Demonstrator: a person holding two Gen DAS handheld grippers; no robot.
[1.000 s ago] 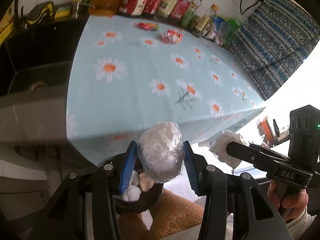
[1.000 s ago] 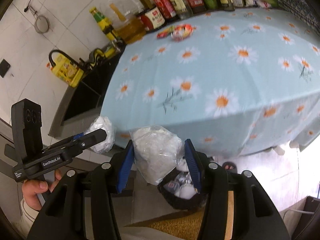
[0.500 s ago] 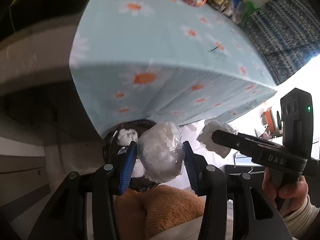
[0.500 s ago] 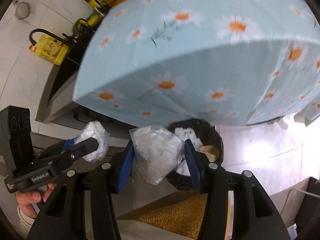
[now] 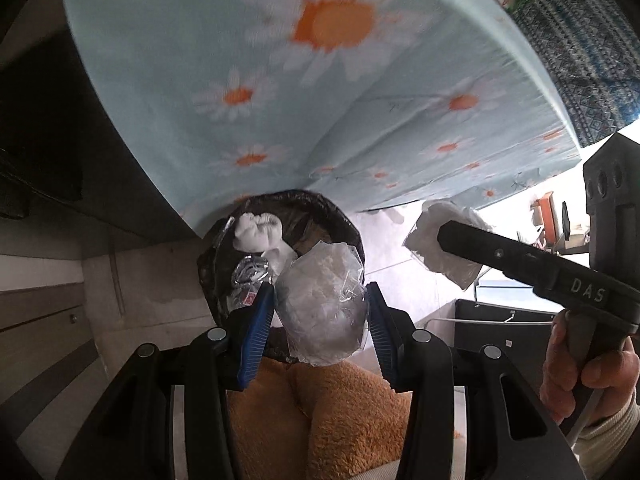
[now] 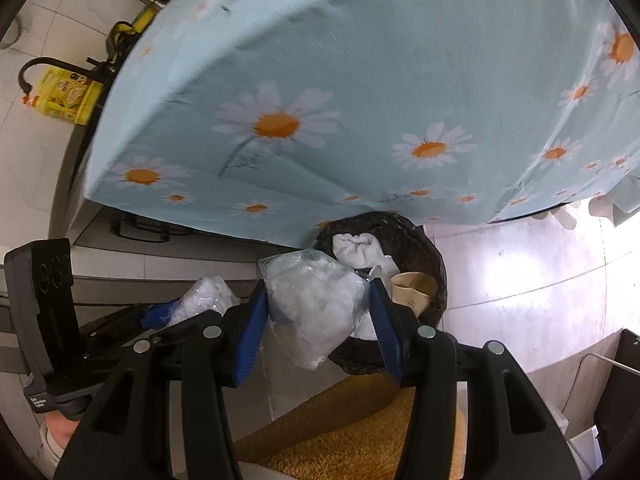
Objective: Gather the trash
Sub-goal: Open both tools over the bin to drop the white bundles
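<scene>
My left gripper [image 5: 320, 312] is shut on a crumpled clear plastic bag with white stuff [image 5: 324, 304], held just above the near rim of a black-lined trash bin [image 5: 340, 220]. The bin holds white tissue wads [image 5: 260, 232] and a foil wrapper. My right gripper [image 6: 316, 308] is shut on a second clear plastic bag [image 6: 312, 300], held left of and above the same bin [image 6: 424, 248]. The right gripper also shows in the left wrist view [image 5: 436, 240], the left gripper in the right wrist view [image 6: 176, 312].
The table with the light blue daisy cloth [image 5: 320, 100] overhangs the bin's far side. An orange fluffy mat [image 5: 320, 412] lies on the floor before the bin. A yellow bottle [image 6: 68, 96] stands on the dark counter at the left.
Both grippers have tilted down from the table top toward the floor and come closer to the bin. Each keeps its bag.
</scene>
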